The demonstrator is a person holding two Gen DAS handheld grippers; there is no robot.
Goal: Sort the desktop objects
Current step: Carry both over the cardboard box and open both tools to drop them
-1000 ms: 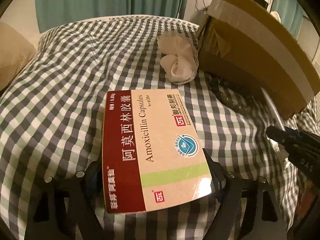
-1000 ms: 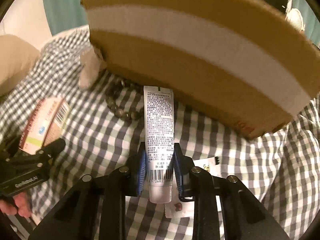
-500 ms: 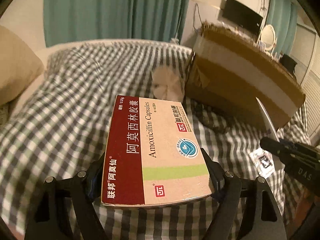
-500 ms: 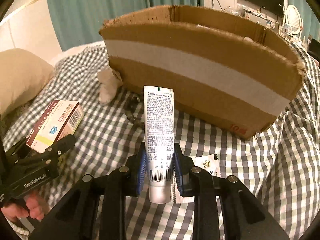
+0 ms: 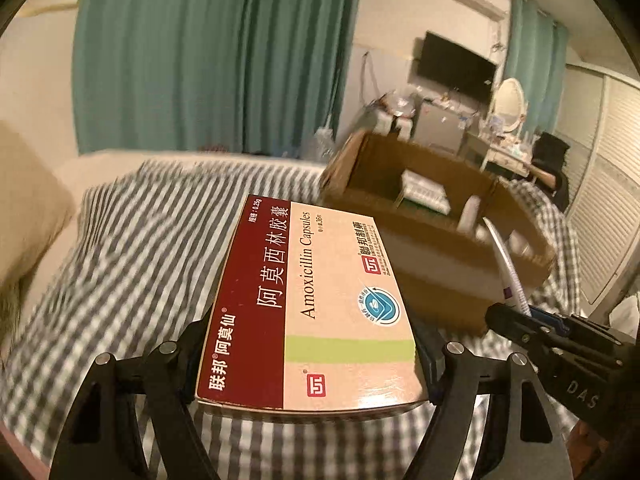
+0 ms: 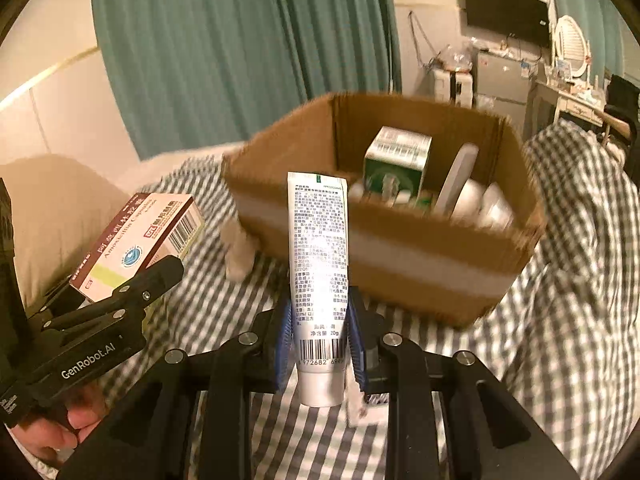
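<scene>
Both grippers now higher vs a sec ago; cardboard box (image 6: pixel 400 248) interior visible. Left gripper (image 5: pixel 312 364) wide, gripping medicine box (image 5: pixel 320 304), jaws just narrowed slightly. Right gripper (image 6: pixel 320 340) narrow, clamping tube (image 6: pixel 319 264).

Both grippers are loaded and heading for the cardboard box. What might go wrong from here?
1. The right gripper pinches the tube only near its cap end, so the long free part could swing or catch the cardboard box rim.
2. The box already holds a green carton and white items, leaving little room.
3. The left gripper holds the wide Amoxicillin box by its edges; it might slip.
</scene>
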